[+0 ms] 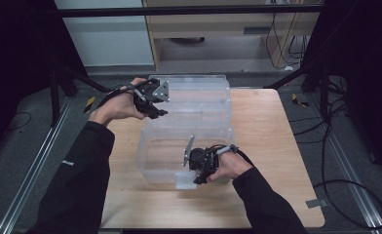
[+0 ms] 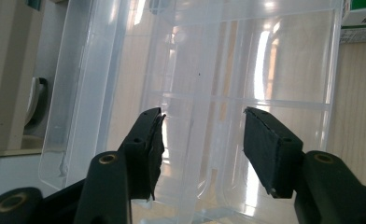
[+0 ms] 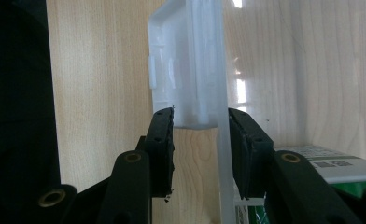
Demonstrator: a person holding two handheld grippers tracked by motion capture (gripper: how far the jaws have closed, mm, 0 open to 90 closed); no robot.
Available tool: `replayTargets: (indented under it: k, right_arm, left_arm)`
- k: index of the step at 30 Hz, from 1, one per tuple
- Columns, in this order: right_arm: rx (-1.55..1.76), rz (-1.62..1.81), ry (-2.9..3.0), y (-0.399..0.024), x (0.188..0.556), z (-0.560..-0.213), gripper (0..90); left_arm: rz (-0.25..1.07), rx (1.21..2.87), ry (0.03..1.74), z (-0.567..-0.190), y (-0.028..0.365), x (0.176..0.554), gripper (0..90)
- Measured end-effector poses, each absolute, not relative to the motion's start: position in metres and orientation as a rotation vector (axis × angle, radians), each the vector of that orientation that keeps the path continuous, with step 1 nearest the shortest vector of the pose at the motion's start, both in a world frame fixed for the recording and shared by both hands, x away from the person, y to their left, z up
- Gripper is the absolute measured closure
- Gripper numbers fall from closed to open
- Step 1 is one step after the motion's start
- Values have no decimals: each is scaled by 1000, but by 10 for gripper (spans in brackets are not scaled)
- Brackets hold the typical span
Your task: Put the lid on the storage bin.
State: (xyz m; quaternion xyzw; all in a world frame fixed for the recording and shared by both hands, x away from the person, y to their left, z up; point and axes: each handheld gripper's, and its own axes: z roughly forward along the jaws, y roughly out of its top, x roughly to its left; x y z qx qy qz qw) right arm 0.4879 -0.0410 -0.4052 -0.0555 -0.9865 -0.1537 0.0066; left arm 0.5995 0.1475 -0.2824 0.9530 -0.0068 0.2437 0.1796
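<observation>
A large clear plastic bin (image 1: 213, 92) stands on the wooden table (image 1: 272, 146), reaching from mid-table to the far edge. My left gripper (image 1: 161, 113) is at the bin's far left rim. In the left gripper view its jaws (image 2: 202, 114) stand open astride a clear wall (image 2: 200, 154), and the pads (image 2: 265, 149) do not touch it. My right gripper (image 1: 199, 179) is at the bin's near wall. There its jaws (image 3: 200, 112) are shut on the white latch (image 3: 186, 70) and the clear wall beside it. The same latch (image 1: 184, 181) juts from the bin's front.
A green and white box (image 3: 340, 168) lies beyond the clear wall, and such a box (image 2: 363, 18) also sits at the far corner. Bare table lies right of the bin. Black stand legs (image 1: 77, 78) and cables (image 1: 345, 195) surround the table on the floor.
</observation>
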Motion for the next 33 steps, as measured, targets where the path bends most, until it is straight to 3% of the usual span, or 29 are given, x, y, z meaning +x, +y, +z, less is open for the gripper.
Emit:
replayTargets:
  k: [33]
  right_arm:
    - [-159, -476, -3094, -40, 488, -406, 632]
  left_arm:
    - [675, 2773, -62, -302, 130, 617, 775]
